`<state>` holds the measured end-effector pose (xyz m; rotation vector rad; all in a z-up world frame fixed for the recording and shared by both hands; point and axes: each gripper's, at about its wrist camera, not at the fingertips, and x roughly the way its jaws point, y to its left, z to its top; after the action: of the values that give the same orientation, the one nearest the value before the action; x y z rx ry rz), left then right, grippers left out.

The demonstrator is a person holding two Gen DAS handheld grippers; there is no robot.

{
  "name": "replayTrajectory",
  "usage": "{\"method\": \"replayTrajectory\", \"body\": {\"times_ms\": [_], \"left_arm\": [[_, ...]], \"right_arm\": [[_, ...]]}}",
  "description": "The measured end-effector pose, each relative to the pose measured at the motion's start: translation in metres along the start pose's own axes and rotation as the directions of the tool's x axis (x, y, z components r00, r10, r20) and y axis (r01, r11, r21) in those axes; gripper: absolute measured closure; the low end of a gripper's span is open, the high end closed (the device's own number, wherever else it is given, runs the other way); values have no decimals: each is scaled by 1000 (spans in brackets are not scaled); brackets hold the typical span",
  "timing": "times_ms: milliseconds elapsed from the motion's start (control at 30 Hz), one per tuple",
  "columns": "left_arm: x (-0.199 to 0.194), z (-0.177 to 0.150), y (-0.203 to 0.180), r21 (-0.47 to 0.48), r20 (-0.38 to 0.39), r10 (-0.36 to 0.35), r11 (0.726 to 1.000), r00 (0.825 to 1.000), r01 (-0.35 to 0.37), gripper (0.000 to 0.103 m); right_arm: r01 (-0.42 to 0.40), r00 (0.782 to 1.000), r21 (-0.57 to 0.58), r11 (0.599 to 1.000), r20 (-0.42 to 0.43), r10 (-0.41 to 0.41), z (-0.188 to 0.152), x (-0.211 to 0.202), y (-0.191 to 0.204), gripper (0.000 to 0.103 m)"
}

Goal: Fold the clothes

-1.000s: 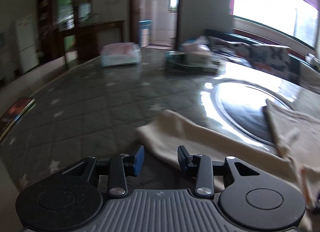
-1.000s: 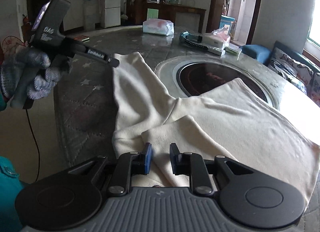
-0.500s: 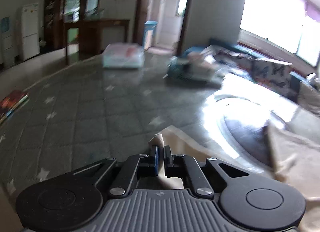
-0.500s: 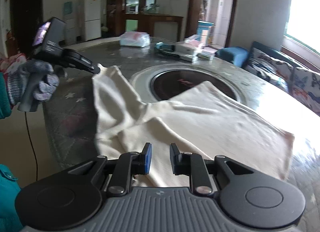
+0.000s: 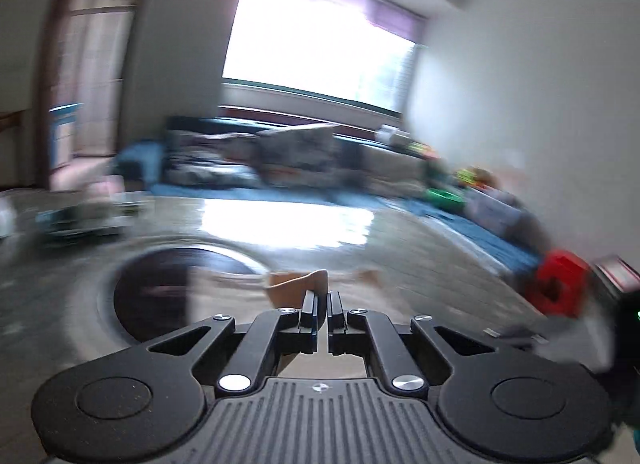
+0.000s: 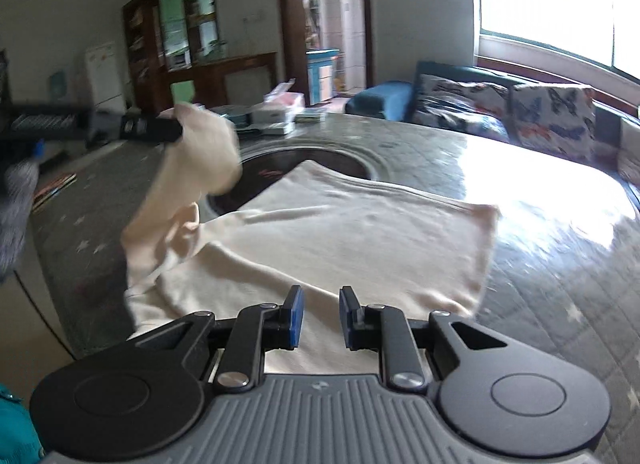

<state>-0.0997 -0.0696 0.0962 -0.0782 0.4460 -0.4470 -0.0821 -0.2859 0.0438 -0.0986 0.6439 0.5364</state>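
A cream garment lies spread on the table over the round dark inset. My left gripper is shut on the garment's sleeve and holds it lifted; in the right wrist view the left gripper carries the sleeve raised above the garment's left side. My right gripper is open and empty, low over the garment's near edge. The left wrist view is heavily blurred.
The round dark inset sits mid-table. Boxes and papers lie at the table's far side. A sofa with patterned cushions runs under the window. A red object shows at the right.
My left gripper shut on the sleeve, lifted it and swung it to the right, over the garment. My right gripper stayed open and shifted along the garment's near edge.
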Motion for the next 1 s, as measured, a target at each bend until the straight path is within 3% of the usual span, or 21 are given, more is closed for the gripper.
{"method": "replayTrajectory", "body": {"times_ms": [67, 233, 400, 533, 633, 767, 1000], "left_arm": [[14, -8, -19, 51, -42, -51, 997, 998, 53, 97], [42, -31, -36, 83, -161, -93, 991, 983, 108, 92], [33, -40, -23, 123, -167, -89, 986, 982, 111, 85], [9, -47, 3, 165, -139, -6, 986, 990, 29, 71], [-7, -56, 25, 171, -144, 71, 984, 987, -46, 70], [-22, -70, 52, 174, -170, 172, 974, 970, -142, 69], [-20, -89, 64, 166, -212, 196, 973, 957, -163, 69]], "right_arm": [[12, 1000, 24, 1000, -2, -12, -2, -2, -7, 84], [41, 999, 65, 997, -16, -40, -8, -4, -18, 84], [47, 999, 86, 995, -31, -44, -11, -4, -22, 84], [18, 999, 102, 995, -53, -13, -13, 1, -19, 84], [-7, 997, 108, 994, -80, 16, -17, 8, -11, 84], [-32, 992, 127, 991, -114, 47, -20, 15, -4, 84], [-28, 989, 126, 992, -139, 45, -20, 20, 3, 84]]}}
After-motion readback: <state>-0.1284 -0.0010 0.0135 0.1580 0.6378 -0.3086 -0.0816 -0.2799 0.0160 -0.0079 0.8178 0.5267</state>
